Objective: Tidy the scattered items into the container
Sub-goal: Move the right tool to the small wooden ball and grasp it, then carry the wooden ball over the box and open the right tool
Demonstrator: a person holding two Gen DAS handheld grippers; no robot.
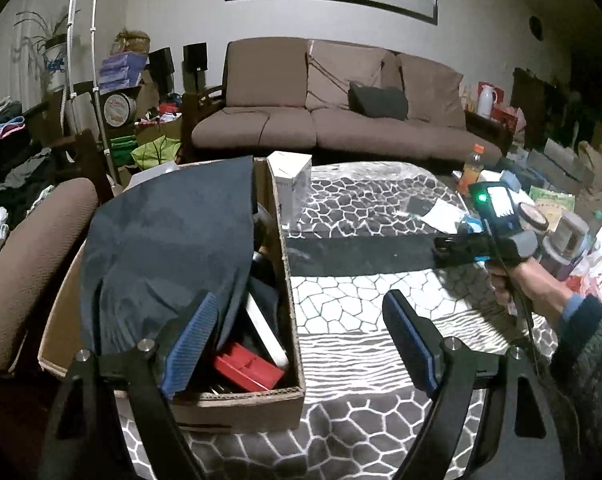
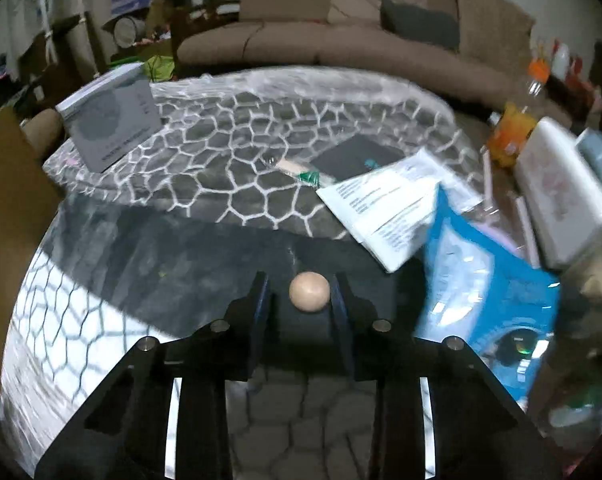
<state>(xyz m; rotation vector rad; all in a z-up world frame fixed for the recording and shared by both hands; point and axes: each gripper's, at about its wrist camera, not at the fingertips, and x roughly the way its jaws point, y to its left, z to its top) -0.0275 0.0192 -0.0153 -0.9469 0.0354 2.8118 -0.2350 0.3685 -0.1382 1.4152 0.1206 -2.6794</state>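
Observation:
A cardboard box [image 1: 289, 312] stands on the patterned table at the left, holding a dark cloth [image 1: 169, 236], a red tray [image 1: 247, 368] and other items. My left gripper [image 1: 301, 340] is open and empty, with its left finger over the box's front corner. My right gripper [image 2: 301, 296] has its jaws partly closed around a small beige wooden ball [image 2: 309, 291]; the ball touches the right finger, a gap shows at the left finger. The right gripper also shows in the left wrist view [image 1: 445, 246], low over the table's dark stripe.
A grey-white carton [image 2: 113, 128] stands next to the box. Papers [image 2: 389, 208], a black card [image 2: 357, 156], a blue packet [image 2: 489, 280], an orange-capped bottle [image 1: 472, 168], jars and bags crowd the table's right side. A brown sofa [image 1: 341, 120] stands behind.

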